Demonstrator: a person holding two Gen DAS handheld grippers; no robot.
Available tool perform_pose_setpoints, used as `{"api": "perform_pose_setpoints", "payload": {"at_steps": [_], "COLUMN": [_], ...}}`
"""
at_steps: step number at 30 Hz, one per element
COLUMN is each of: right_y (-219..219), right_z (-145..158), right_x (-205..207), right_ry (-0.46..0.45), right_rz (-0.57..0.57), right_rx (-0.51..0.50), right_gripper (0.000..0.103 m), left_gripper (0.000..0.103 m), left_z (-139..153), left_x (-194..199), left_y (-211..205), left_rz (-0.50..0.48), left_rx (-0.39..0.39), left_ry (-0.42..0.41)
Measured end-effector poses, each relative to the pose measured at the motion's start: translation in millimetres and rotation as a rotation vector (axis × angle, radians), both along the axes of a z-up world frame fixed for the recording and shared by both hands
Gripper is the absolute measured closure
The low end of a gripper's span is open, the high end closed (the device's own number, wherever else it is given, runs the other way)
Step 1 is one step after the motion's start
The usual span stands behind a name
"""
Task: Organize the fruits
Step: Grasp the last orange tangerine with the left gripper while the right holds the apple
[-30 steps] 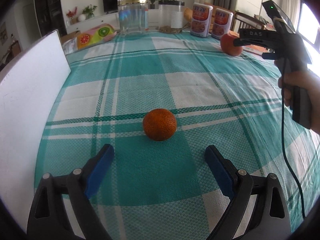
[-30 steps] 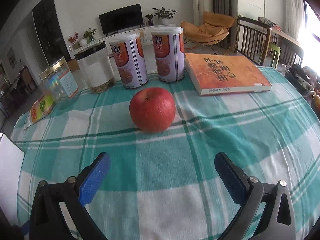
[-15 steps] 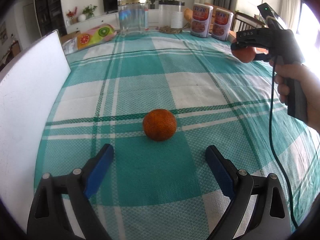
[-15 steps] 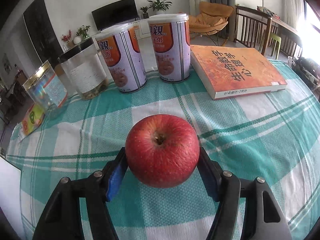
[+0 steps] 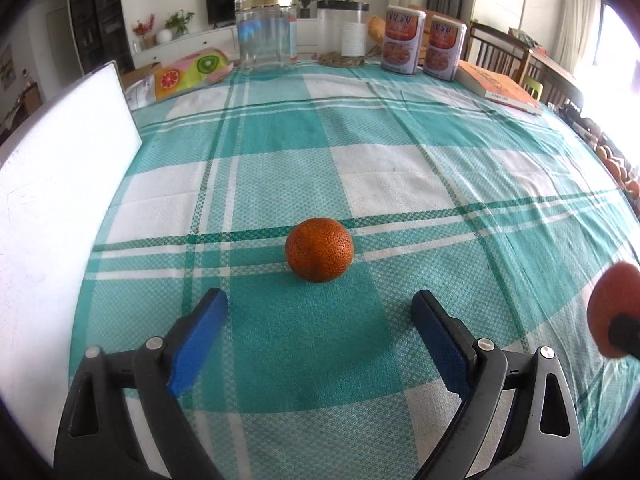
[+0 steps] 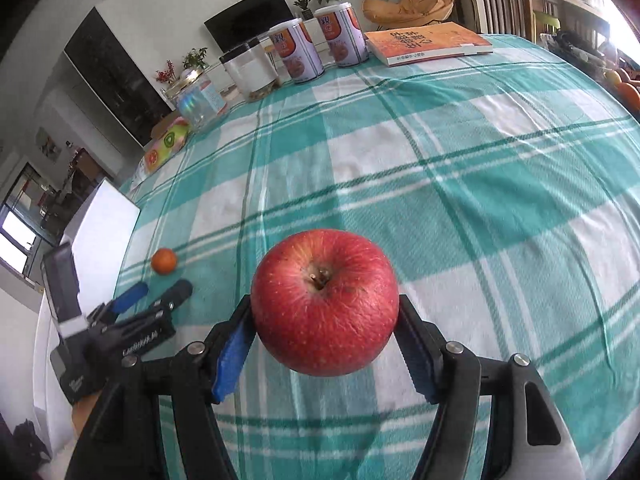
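Right wrist view is showing the right gripper (image 6: 325, 334) clamping the red apple (image 6: 325, 302) at its widest sides, stem up, probably so the round fruit is not slipping while being carried above the checked tablecloth (image 6: 460, 168). The left gripper (image 5: 319, 322) is waiting with jaws spread, the orange (image 5: 319, 255) sitting on the cloth just beyond its fingertips, likely lined up for a grasp.

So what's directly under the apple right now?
Under the apple, held in the right tool, only checked tablecloth shows; it appears lifted clear. The patch directly beneath it is hidden by the fruit itself.
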State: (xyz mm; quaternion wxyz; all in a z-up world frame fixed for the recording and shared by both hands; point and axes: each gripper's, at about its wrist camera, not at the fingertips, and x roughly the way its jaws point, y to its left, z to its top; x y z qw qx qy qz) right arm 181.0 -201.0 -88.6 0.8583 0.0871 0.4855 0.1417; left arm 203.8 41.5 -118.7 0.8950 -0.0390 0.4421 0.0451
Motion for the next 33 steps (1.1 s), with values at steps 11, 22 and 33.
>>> {"api": "perform_pose_setpoints", "payload": {"at_steps": [11, 22, 33], "right_y": [38, 32, 10], "right_z": [-35, -31, -25], "right_x": [-33, -32, -36], "right_ry": [-0.125, -0.126, -0.116], "right_rz": [0.045, 0.047, 0.003], "right_rx": [-0.211, -0.136, 0.047], "right_gripper": [0.023, 0.01, 0.01], "left_gripper": [0.008, 0.006, 0.034], "left_z": [0, 2, 9], "left_x": [0, -1, 15], "left_y": [0, 6, 7], "left_rz": [0.0, -0.049, -0.077], "left_rx": [0.0, -0.079, -0.049], "left_ry": [0.0, -0.015, -0.021]}}
